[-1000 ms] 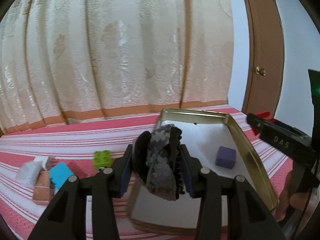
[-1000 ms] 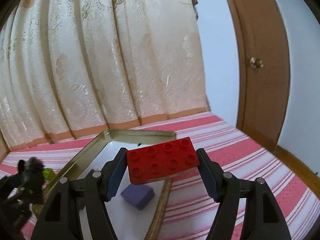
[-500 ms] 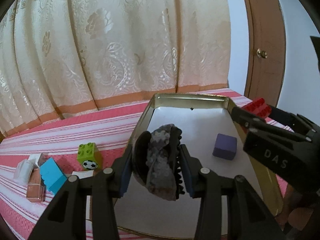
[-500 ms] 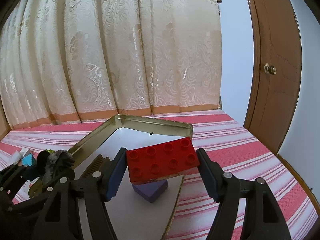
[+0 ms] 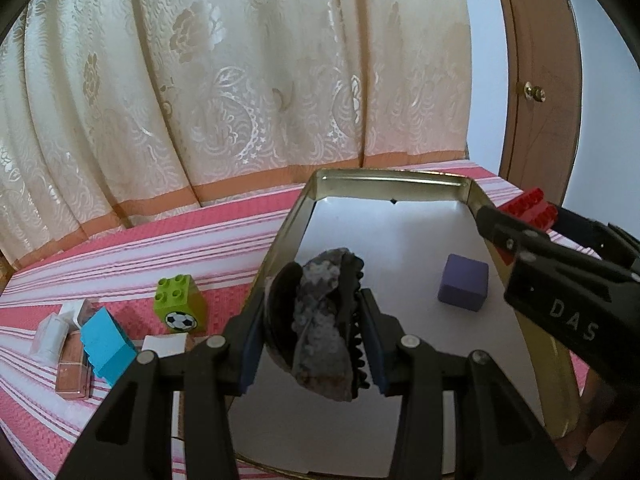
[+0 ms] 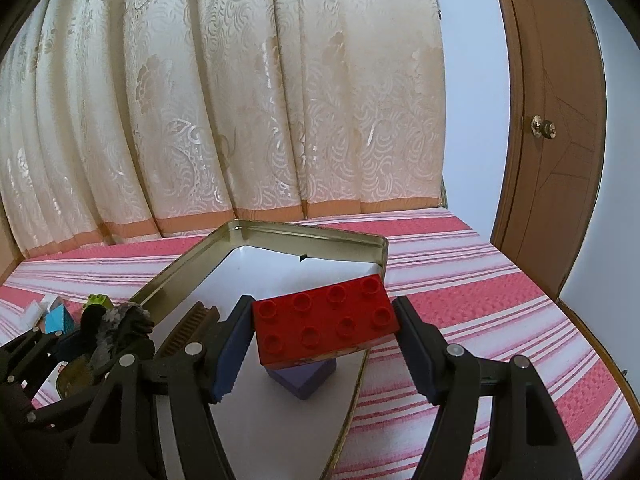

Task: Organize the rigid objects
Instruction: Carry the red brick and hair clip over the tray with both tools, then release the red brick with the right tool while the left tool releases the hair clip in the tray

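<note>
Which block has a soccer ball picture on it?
The green block on the striped cloth, outside the tin. The blue, purple and red blocks show no ball.

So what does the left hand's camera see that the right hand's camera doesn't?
Only the left wrist view shows the soccer-ball face of the green brick and the clear pinkish case on the striped cloth. Only the right wrist view shows the red brick from above, studs up, clamped in the right gripper. Both show the metal tin, the purple cube inside it, and the dark hair claw held by the left gripper.
</note>
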`<action>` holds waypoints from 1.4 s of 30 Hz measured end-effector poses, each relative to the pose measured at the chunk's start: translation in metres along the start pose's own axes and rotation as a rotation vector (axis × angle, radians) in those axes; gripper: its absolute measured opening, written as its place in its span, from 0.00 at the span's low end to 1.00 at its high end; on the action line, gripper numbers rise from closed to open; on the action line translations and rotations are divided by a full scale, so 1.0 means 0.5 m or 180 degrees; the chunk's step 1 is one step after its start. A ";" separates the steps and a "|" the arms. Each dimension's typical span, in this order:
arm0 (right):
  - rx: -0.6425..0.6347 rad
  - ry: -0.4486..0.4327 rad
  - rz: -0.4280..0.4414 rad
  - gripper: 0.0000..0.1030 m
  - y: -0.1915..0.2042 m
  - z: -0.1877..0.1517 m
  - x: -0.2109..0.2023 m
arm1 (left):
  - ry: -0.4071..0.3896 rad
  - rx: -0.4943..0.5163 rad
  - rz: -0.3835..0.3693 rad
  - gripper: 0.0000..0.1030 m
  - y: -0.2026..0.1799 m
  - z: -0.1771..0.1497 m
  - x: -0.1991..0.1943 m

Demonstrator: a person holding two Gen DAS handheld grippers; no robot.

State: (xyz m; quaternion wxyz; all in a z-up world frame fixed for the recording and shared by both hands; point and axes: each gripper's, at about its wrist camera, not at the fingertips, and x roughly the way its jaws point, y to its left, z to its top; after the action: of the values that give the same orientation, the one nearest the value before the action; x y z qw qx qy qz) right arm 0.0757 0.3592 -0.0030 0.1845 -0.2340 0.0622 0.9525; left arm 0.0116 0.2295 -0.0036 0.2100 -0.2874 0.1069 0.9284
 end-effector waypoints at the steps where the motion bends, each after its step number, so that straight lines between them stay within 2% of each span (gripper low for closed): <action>1: 0.0000 0.0003 0.0001 0.69 0.000 0.000 0.000 | 0.0011 0.0002 0.0007 0.42 0.000 0.000 0.001; 26: -0.0088 0.0020 0.0035 0.69 0.009 -0.001 -0.003 | 0.0151 0.0052 0.0057 0.42 -0.007 -0.001 0.018; 29: -0.0124 0.0016 0.0043 0.70 0.014 -0.001 -0.004 | 0.0138 0.0075 0.0058 0.48 -0.010 -0.002 0.016; 31: -0.0133 -0.0009 0.0032 0.76 0.016 -0.001 -0.007 | 0.0079 0.0094 0.0098 0.70 -0.012 -0.002 0.008; 34: -0.0113 -0.0066 0.0014 0.79 0.014 -0.001 -0.012 | -0.0024 0.0085 0.0094 0.85 -0.011 -0.001 -0.004; 37: -0.0080 -0.0090 -0.0014 0.79 0.012 -0.001 -0.014 | -0.0058 0.0081 0.0087 0.93 -0.010 0.001 -0.007; 42: -0.0008 -0.0100 -0.0068 0.79 0.003 0.001 -0.012 | -0.0080 -0.0027 0.0033 0.94 0.004 0.004 -0.009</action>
State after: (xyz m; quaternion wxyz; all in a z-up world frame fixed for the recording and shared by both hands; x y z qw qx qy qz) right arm 0.0797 0.3558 0.0006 0.1953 -0.2198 0.0555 0.9542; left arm 0.0130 0.2267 0.0008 0.2054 -0.2762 0.1017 0.9334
